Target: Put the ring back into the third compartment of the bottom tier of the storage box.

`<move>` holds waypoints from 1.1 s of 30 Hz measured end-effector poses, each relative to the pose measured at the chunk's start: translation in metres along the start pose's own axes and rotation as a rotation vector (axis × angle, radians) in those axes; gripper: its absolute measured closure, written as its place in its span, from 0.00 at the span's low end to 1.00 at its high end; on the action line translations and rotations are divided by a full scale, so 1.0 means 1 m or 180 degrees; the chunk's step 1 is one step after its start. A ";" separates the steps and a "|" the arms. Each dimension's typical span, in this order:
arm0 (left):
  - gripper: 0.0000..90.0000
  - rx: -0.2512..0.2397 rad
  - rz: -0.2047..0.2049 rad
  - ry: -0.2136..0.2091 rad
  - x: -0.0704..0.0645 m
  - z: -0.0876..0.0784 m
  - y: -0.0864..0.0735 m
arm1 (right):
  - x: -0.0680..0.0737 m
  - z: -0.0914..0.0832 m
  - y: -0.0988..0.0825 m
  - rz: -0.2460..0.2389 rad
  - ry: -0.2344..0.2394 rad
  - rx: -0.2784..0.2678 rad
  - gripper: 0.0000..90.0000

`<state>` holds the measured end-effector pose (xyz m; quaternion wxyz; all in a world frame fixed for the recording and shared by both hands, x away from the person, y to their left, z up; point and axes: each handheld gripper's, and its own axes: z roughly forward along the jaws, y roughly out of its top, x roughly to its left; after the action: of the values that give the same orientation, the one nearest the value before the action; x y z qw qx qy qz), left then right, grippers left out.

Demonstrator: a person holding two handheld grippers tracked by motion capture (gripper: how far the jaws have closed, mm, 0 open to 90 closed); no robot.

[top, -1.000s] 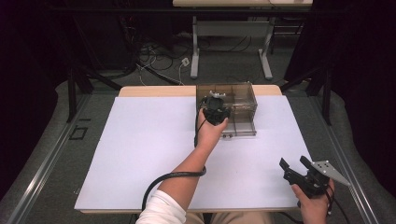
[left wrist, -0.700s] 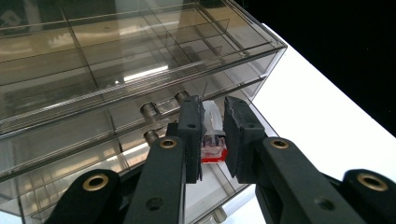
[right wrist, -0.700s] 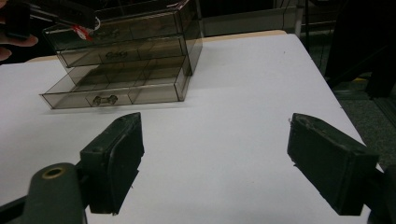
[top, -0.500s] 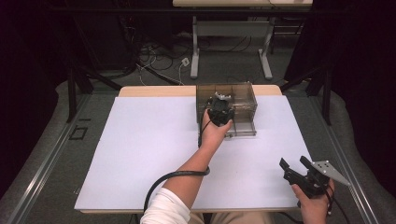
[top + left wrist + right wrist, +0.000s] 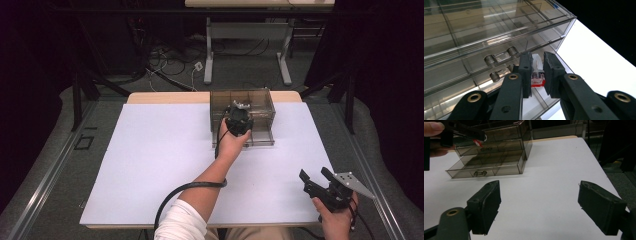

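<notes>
**Small part held over the open drawer**

The left gripper [image 5: 535,75] is closed on a small clear and red part [image 5: 537,78], at the centre of the frame above the open bottom drawer [image 5: 482,171] of the smoky plastic drawer box [image 5: 243,102]. At lower right, the right gripper [image 5: 316,178] hangs wide open, holding nothing.

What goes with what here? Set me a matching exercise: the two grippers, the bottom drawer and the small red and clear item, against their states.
Things:
1. left gripper
2. right gripper
3. bottom drawer
4. small red and clear item

States:
A. pulled out from the cabinet
B. jaws wide apart over bare white table
C. pinched between two black jaws
D. shut on something, above the open drawer

Pairs: 1-D, 2-B, 3-A, 4-C
</notes>
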<state>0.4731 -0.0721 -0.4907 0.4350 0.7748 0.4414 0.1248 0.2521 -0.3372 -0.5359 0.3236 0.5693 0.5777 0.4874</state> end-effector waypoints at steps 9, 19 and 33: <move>0.86 0.0024 0.0005 -0.0007 -0.004 0.013 -0.005 | 0.000 0.000 0.000 -0.0014 0.0002 -0.0010 0.20; 0.86 0.0068 0.0037 -0.0040 -0.007 0.021 -0.009 | 0.000 0.001 0.000 -0.0003 -0.0004 -0.0019 0.20; 0.86 0.0054 -0.0001 -0.0092 -0.012 0.032 -0.014 | 0.001 0.001 -0.001 -0.0019 0.0000 0.0003 0.20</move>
<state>0.4766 -0.0963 -0.5187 0.4347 0.7801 0.4363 0.1098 0.2526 -0.3364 -0.5368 0.3247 0.5677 0.5795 0.4862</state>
